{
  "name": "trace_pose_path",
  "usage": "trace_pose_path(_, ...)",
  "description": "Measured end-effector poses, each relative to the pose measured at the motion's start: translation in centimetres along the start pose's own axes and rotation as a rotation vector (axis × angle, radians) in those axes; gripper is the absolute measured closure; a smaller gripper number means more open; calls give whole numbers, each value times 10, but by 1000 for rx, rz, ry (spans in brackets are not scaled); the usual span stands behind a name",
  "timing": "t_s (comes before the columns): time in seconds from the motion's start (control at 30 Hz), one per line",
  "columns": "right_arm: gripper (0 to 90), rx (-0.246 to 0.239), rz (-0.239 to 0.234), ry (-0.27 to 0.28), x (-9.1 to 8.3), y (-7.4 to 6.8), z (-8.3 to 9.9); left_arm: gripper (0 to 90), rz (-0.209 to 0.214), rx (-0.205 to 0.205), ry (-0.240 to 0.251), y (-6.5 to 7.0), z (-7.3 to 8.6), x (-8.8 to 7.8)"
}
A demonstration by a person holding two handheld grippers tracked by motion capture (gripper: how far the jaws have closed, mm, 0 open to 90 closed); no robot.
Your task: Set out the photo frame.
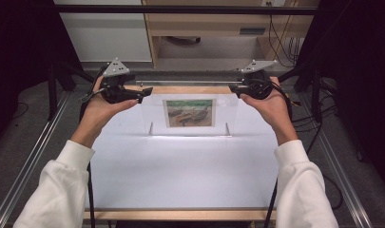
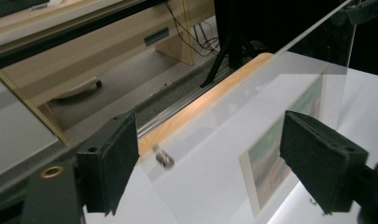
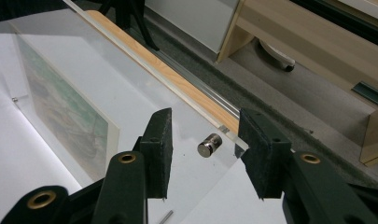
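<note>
Two grippers: left gripper (image 1: 143,91) wide, right gripper (image 1: 234,88) narrower, neither clamped.
Frame: clear acrylic frame (image 1: 190,114) upright on bench (image 1: 180,175), long axis spanning both grippers, top corners between jaws.

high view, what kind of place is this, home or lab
Most likely a lab or recording workspace, not a home. The white table sits inside a metal rail frame, loose cables hang by plain wooden furniture behind, and a person holds a gripper in each hand at a clear acrylic picture frame.
</note>
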State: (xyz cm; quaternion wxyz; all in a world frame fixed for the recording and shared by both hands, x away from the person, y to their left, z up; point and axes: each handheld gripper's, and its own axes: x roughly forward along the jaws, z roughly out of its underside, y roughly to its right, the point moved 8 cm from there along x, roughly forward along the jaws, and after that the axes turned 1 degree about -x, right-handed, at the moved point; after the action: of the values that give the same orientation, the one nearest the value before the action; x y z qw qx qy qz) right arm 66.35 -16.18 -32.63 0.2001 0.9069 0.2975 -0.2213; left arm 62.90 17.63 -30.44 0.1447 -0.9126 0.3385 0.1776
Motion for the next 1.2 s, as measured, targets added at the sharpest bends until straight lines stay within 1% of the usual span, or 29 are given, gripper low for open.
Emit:
trace_pose_path(0.07, 561, 8, 0, 0, 1, 1, 0, 162, -2, -13, -2, 3, 7, -4)
trace_pose_path(0.1, 560, 8, -2, 2, 2, 1, 0, 153, -8, 1, -3, 4, 10, -6)
trace_pose_path(0.17, 560, 8, -2, 4, 2, 1, 0, 140, -13, -13, -12, 7, 18, -10)
trace_pose_path(0.2, 559, 9, -4, 5, 2, 2, 0, 135, -20, -3, -9, 8, 21, -11)
trace_pose_path(0.27, 554, 11, -2, 6, 3, 1, 0, 129, -23, 0, -10, 9, 27, -13)
trace_pose_path(0.37, 547, 13, 4, 5, 3, 1, 0, 127, -11, -17, -32, 13, 38, -15)
trace_pose_path(0.4, 545, 11, 5, 7, 3, 1, 0, 127, -14, -14, -33, 13, 39, -16)
trace_pose_path(0.43, 541, 10, 6, 8, 3, 1, 0, 127, -26, -6, -27, 11, 40, -17)
trace_pose_path(0.47, 527, 12, 7, 8, 3, 1, 0, 127, -33, -5, -28, 10, 42, -17)
trace_pose_path(0.5, 492, 10, 14, 3, 3, 1, 0, 126, -34, -3, -32, 9, 43, -19)
trace_pose_path(0.57, 405, 7, 37, -14, 3, 2, 2, 118, -36, -16, -33, 8, 46, -21)
trace_pose_path(0.63, 351, 10, 43, -16, 2, 2, 3, 108, -37, -21, -31, 8, 48, -23)
trace_pose_path(0.67, 313, 11, 49, -20, 1, 1, 4, 103, -41, -19, -36, 7, 50, -24)
trace_pose_path(0.7, 272, 10, 57, -22, -1, 1, 4, 98, -42, -26, -35, 7, 50, -25)
trace_pose_path(0.77, 221, 10, 55, -21, -4, -1, 3, 82, -43, -33, -43, 8, 53, -26)
trace_pose_path(0.8, 202, 10, 59, -16, -7, -3, 3, 78, -46, -35, -44, 8, 54, -28)
trace_pose_path(0.83, 185, 14, 68, 2, -10, -4, 3, 77, -49, -40, -43, 9, 56, -29)
trace_pose_path(0.87, 156, 12, 87, 20, -15, -6, 4, 74, -51, -41, -45, 9, 57, -30)
trace_pose_path(0.93, 135, 20, 98, 17, -21, -8, 6, 66, -48, -66, -61, 12, 61, -32)
trace_pose_path(0.97, 119, 28, 101, 14, -25, -9, 8, 63, -49, -62, -66, 13, 63, -33)
trace_pose_path(1.03, 114, 31, 111, 23, -32, -12, 11, 62, -47, -64, -69, 16, 65, -36)
trace_pose_path(1.1, 95, 47, 110, 28, -39, -15, 15, 61, -47, -58, -72, 18, 66, -39)
trace_pose_path(1.13, 93, 51, 109, 32, -42, -16, 16, 61, -53, -42, -64, 18, 65, -40)
trace_pose_path(1.17, 89, 42, 113, 34, -46, -17, 18, 61, -53, -39, -64, 20, 65, -42)
trace_pose_path(1.2, 85, 46, 117, 37, -49, -18, 20, 61, -54, -33, -63, 21, 66, -44)
